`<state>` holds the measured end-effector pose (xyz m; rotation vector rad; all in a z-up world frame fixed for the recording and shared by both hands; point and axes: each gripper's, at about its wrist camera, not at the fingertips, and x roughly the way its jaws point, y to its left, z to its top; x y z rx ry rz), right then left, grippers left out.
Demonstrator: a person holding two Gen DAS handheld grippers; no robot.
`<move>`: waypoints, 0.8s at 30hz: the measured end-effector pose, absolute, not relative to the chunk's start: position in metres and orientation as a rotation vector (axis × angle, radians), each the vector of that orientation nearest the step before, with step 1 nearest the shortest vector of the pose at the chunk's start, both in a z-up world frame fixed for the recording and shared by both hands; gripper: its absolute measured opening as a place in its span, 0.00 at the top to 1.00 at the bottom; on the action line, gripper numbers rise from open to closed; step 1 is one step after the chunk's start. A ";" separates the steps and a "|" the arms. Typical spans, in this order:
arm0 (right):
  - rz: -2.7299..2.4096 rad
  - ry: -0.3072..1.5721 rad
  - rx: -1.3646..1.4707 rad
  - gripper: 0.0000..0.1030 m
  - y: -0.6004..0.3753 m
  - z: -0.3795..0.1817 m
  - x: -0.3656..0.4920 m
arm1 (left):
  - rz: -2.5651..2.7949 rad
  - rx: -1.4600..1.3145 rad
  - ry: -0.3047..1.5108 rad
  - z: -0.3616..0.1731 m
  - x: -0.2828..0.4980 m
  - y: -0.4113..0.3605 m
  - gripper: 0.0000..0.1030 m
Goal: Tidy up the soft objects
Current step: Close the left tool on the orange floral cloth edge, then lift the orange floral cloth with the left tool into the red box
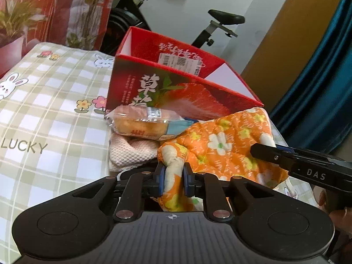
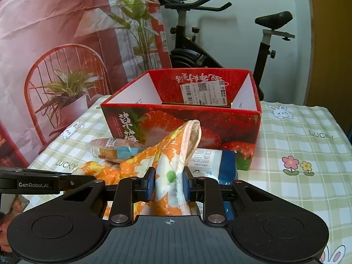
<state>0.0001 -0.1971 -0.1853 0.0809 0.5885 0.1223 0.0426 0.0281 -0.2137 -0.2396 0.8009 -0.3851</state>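
An orange flowered cloth (image 1: 222, 145) (image 2: 154, 156) hangs between both grippers, lifted off the checked tablecloth. My left gripper (image 1: 173, 179) is shut on its rolled left edge. My right gripper (image 2: 168, 183) is shut on the cloth's other end, and its black finger (image 1: 272, 156) enters the left wrist view from the right. Behind the cloth stands an open red strawberry box (image 1: 176, 92) (image 2: 182, 118). A wrapped bread (image 1: 140, 123) (image 2: 114, 148) lies in front of the box. Under it lies a pink knitted cloth (image 1: 129, 154).
A blue and white packet (image 2: 215, 160) lies flat against the box's front right. The checked tablecloth (image 1: 48, 110) (image 2: 303, 136) spreads left and right of the box. An exercise bike (image 2: 220, 44) stands behind the table. A hand (image 1: 343, 215) holds the right gripper.
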 end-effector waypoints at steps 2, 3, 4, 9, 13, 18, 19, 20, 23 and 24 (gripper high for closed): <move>0.128 0.594 0.081 0.77 -0.196 -0.185 0.000 | -0.395 -0.233 0.805 -0.214 0.043 0.026 0.83; 0.129 0.601 0.080 0.77 -0.195 -0.187 0.000 | -0.397 -0.232 0.813 -0.215 0.044 0.025 0.83; 0.127 0.608 0.081 0.77 -0.195 -0.188 0.001 | -0.397 -0.233 0.822 -0.217 0.044 0.025 0.83; 0.126 0.635 0.096 0.77 -0.195 -0.196 0.001 | -0.389 -0.261 0.851 -0.224 0.046 0.030 0.83; 0.131 0.637 0.100 0.77 -0.195 -0.196 0.000 | -0.390 -0.258 0.850 -0.223 0.045 0.031 0.83; 0.130 0.638 0.102 0.77 -0.194 -0.196 0.000 | -0.389 -0.257 0.853 -0.223 0.045 0.030 0.83; 0.130 0.639 0.104 0.77 -0.195 -0.196 -0.001 | -0.387 -0.259 0.856 -0.224 0.045 0.030 0.83; 0.129 0.641 0.107 0.77 -0.195 -0.197 0.000 | -0.386 -0.260 0.858 -0.224 0.045 0.031 0.83; 0.126 0.646 0.114 0.77 -0.196 -0.199 0.000 | -0.384 -0.263 0.866 -0.225 0.046 0.031 0.83; 0.124 0.649 0.117 0.77 -0.197 -0.200 0.001 | -0.383 -0.264 0.868 -0.226 0.046 0.031 0.83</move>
